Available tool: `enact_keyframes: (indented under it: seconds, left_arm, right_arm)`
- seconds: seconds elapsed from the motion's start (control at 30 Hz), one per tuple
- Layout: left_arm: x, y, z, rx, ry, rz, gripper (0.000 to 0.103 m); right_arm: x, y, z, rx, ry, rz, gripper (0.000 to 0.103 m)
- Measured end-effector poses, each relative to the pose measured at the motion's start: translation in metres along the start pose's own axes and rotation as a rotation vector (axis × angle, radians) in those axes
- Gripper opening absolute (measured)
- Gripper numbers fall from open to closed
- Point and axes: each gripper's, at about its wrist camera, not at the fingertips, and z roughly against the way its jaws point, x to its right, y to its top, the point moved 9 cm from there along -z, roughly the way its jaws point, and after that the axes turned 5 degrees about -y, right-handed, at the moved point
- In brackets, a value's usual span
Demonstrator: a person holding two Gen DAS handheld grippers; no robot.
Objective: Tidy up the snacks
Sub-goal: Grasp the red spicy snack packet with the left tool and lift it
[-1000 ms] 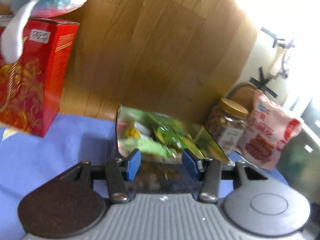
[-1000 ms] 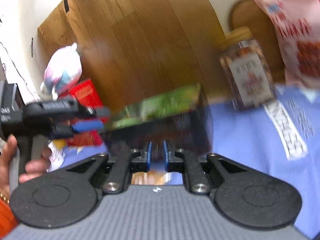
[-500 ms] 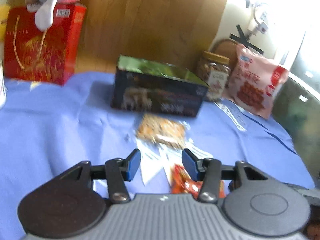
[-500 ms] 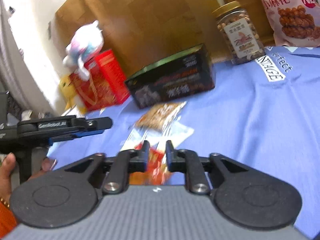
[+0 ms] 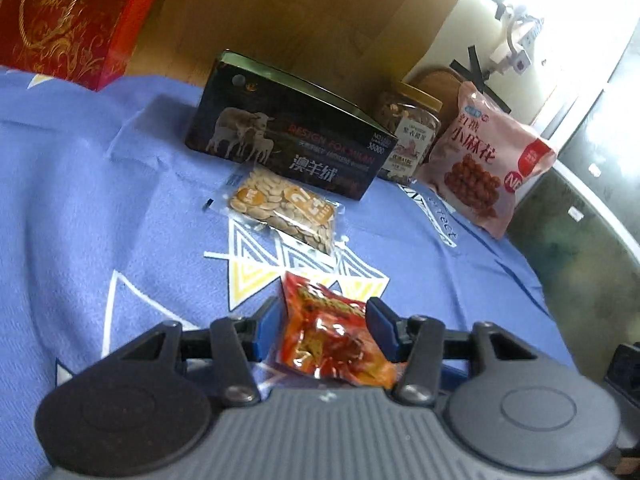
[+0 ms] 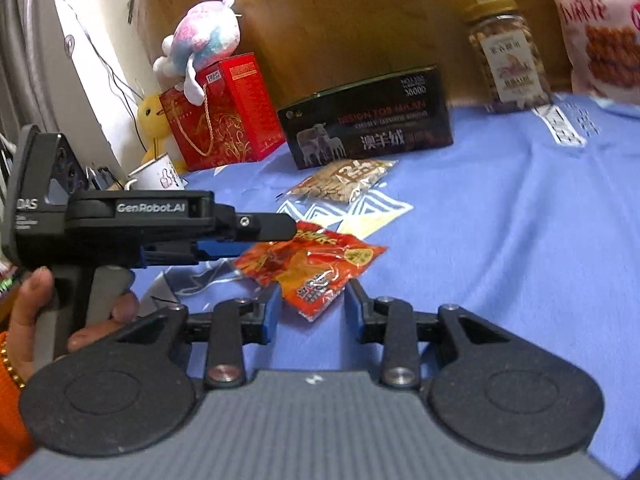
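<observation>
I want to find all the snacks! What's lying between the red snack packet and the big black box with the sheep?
A clear packet of seeds lies on the blue cloth between the red snack packet and the black sheep box; both wrist views show it.

red snack packet, blue triangle-patterned cloth

We see a pastel plush toy atop a red gift box, yellow plush behind, white mug, blue patterned cloth.
</observation>
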Motion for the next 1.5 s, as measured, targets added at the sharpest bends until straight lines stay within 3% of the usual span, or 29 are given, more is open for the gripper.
enact_keyframes:
  seconds: [0.13, 0.5, 0.8, 0.9, 0.97, 1.1, 1.27, 1.5]
  left_arm:
    - [-0.001, 0.001, 0.0, -0.01, -0.013, 0.019, 0.045]
    - [-0.001, 0.003, -0.003, 0.002, -0.023, -0.008, 0.047]
    - [-0.001, 0.007, -0.005, -0.052, -0.023, -0.011, 0.045]
    - [-0.002, 0.006, -0.005, -0.056, -0.018, -0.017, 0.039]
    - [-0.005, 0.006, -0.004, -0.048, -0.001, -0.018, 0.025]
    - [-0.012, 0.006, -0.001, -0.048, -0.007, 0.013, 0.019]
    - [-0.01, 0.007, -0.001, -0.046, 0.01, -0.004, 0.018]
    - [-0.01, 0.008, -0.002, -0.053, 0.012, 0.015, 0.02]
  right_arm:
    - [0.001, 0.007, -0.009, -0.002, -0.002, 0.009, 0.037]
    - [0.011, 0.008, -0.009, 0.003, 0.062, -0.118, 0.038]
    - [0.015, 0.007, -0.008, -0.001, 0.096, -0.164, 0.038]
    - [0.014, 0.007, -0.008, 0.0, 0.093, -0.159, 0.038]
    - [0.015, 0.007, -0.007, 0.0, 0.093, -0.159, 0.037]
    - [0.013, 0.006, -0.007, 0.004, 0.081, -0.15, 0.036]
    - [0.014, 0.007, -0.007, 0.005, 0.052, -0.143, 0.027]
    - [0.017, 0.006, -0.007, 0.005, 0.048, -0.144, 0.027]
